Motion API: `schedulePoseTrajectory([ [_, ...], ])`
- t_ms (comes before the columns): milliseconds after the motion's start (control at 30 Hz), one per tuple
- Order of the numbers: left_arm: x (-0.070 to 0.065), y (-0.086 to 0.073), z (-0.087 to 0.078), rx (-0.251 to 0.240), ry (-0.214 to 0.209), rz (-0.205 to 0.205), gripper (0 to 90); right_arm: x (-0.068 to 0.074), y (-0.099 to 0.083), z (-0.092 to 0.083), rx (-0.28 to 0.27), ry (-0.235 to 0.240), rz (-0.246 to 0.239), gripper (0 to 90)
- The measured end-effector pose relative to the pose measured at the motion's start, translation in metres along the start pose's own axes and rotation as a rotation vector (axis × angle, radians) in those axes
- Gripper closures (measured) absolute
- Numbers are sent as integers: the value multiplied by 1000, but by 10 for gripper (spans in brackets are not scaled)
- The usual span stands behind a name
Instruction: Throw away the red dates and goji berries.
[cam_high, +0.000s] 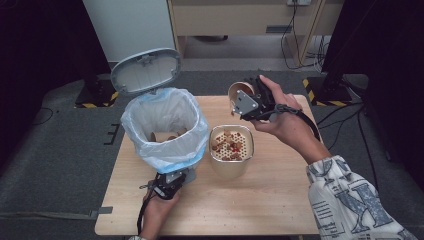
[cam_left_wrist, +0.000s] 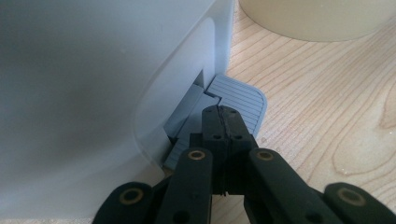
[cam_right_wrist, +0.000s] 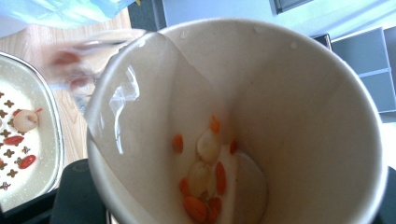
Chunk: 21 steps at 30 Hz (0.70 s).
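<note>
Brown paper is the material of the cup (cam_high: 240, 90) that the right gripper (cam_high: 248, 103) holds tilted in the air, behind and a little to the right of the beige strainer container (cam_high: 231, 172), which stands near the middle of the table (cam_high: 280, 195). The jaws of this gripper are nearly together and pinch the wall of the cup. In the right gripper view the cup (cam_right_wrist: 299, 93) is wet inside, and some orange-red berries and pale round pieces (cam_right_wrist: 205, 179) stick near its bottom. More of such pieces (cam_high: 228, 145) lie on the perforated insert of the strainer container.

Just to the left of the strainer container stands a white pedal bin (cam_high: 165, 130) with a blue bag (cam_high: 150, 150) in it (its grey lid (cam_high: 146, 70) stands open). The left gripper (cam_high: 172, 181) is at the front foot of the bin, to the front-left of the strainer container. In the left gripper view its 2 jaws are pressed together with nothing between them, and their tips rest on the grey ribbed pedal (cam_left_wrist: 243, 100).
</note>
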<state>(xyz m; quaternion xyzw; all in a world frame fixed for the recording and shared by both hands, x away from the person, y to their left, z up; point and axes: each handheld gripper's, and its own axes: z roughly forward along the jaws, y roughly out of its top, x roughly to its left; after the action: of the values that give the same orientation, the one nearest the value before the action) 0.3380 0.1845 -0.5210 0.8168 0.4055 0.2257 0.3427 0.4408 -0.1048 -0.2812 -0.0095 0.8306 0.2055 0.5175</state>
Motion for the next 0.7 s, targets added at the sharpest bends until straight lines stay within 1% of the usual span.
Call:
schedulePoseTrajectory([
  [267,0,0,0,0,1,-1,892,-1,-1,0,2,2,2,304],
  [500,0,0,0,1,-1,-1,892,0,-2,0,11,1,-13,304],
  [567,0,0,0,2,-2,-4,892,1,-3,0,11,3,-3,304],
  [700,0,0,0,0,0,0,892,1,-3,2,11,3,-3,304],
])
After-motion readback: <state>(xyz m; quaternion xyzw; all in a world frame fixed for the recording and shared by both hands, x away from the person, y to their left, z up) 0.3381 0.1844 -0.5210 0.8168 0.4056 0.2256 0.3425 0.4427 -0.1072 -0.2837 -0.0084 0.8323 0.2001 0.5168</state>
